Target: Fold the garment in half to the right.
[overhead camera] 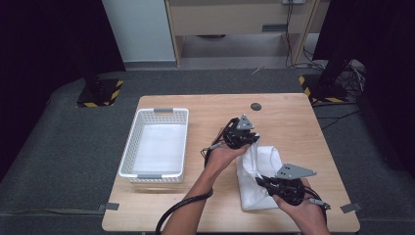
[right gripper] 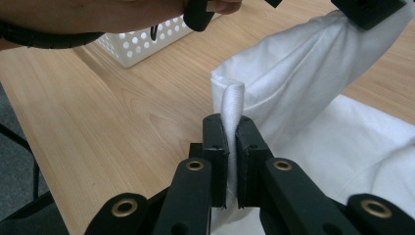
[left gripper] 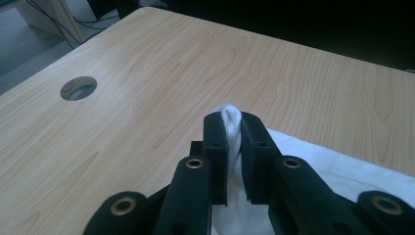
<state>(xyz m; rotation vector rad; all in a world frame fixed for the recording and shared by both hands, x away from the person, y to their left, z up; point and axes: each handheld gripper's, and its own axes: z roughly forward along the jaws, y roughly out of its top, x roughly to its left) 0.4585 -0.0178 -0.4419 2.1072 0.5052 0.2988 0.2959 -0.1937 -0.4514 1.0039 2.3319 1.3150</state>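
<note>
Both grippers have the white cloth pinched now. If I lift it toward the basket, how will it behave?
The white cloth is probably floppy: it drapes and creases between the left gripper and the right gripper. It looks light, as thin folds bunch between the jaws. Expect the loose part to sag and drag on the table.

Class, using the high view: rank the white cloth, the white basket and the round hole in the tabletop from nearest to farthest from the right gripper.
1. White cloth: pinched in the right gripper, near the table's front right.
2. White basket: across the table on its left side.
3. Round hole: near the far edge. It and the basket are too close to call.
</note>
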